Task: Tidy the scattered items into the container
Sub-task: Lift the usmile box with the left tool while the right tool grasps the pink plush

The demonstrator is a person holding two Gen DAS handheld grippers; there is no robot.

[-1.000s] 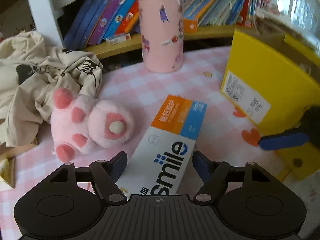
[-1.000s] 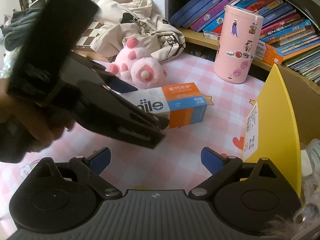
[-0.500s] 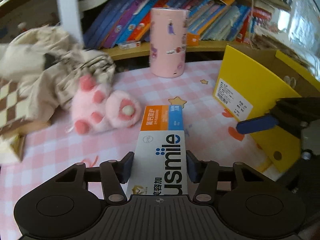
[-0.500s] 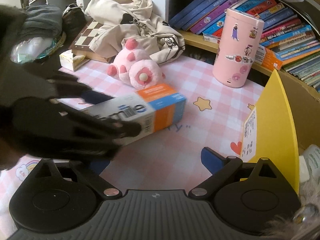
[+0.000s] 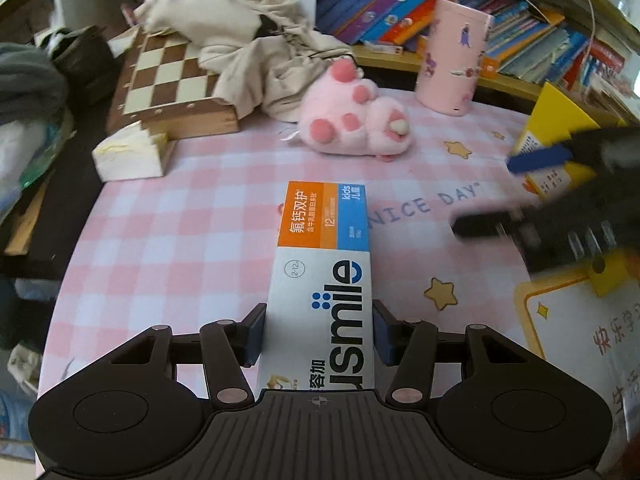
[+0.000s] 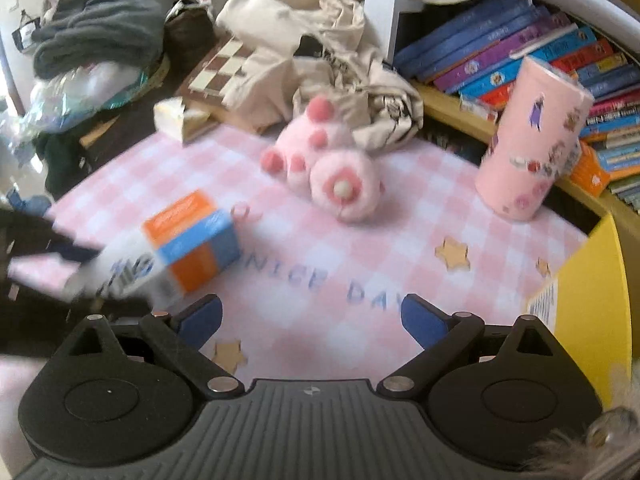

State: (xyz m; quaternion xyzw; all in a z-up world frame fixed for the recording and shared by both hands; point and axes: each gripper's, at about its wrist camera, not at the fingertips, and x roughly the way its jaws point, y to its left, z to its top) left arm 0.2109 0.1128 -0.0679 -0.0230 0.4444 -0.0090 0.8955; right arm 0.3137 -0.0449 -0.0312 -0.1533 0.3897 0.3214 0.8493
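Note:
My left gripper (image 5: pixel 318 334) is shut on a white, orange and blue toothpaste box (image 5: pixel 324 256) and holds it above the pink checked tablecloth (image 5: pixel 180 240). The same box (image 6: pixel 176 256) shows blurred at the left of the right wrist view. My right gripper (image 6: pixel 310 318) is open and empty over the cloth; it also shows at the right of the left wrist view (image 5: pixel 520 196). A pink plush paw (image 5: pixel 356 120) lies further back. The yellow cardboard box (image 6: pixel 592 312) stands at the right.
A pink cylinder (image 6: pixel 532 144) stands by the bookshelf (image 6: pixel 520 52). A beige garment (image 5: pixel 248 36) lies over a chessboard case (image 5: pixel 168 84). A tissue pack (image 5: pixel 128 152) sits at the cloth's left edge. A yellow-framed card (image 5: pixel 580 336) lies at the right.
My left gripper closed on the toothpaste box, lifted it and pulled it back and to the left, away from the plush paw. The right gripper shifted left, staying open.

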